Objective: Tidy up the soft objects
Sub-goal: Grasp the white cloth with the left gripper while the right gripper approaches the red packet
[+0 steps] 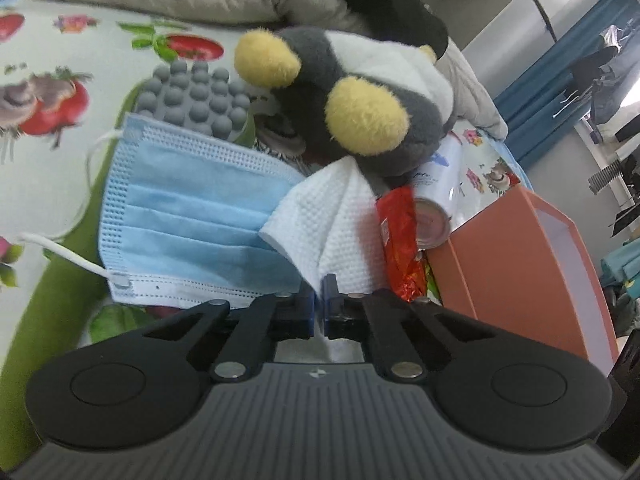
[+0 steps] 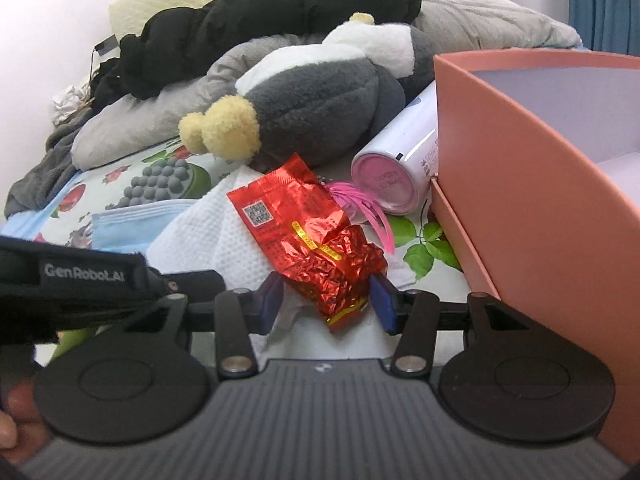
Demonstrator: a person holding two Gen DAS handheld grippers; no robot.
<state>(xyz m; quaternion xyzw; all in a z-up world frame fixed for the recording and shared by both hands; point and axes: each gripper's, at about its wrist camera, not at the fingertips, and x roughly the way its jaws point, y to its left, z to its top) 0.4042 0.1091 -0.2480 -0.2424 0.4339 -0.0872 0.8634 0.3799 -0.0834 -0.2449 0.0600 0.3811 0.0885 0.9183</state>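
My left gripper (image 1: 319, 300) is shut on the near corner of a white waffle cloth (image 1: 328, 220), which lies over a blue face mask (image 1: 192, 216). A grey and white plush penguin (image 1: 360, 92) with yellow feet lies just behind. My right gripper (image 2: 326, 300) is open, its jaws on either side of a crumpled red foil packet (image 2: 312, 240) that rests on the white cloth (image 2: 224, 236). The penguin (image 2: 320, 92) and the mask (image 2: 132, 220) also show in the right wrist view.
An open orange box (image 1: 516, 264) stands at the right, also in the right wrist view (image 2: 532, 184). A white can with a pink base (image 2: 400, 164) and a pink feathery item (image 2: 360, 204) lie beside it. A grey bumpy pad (image 1: 196, 96), bedding and black clothing lie behind.
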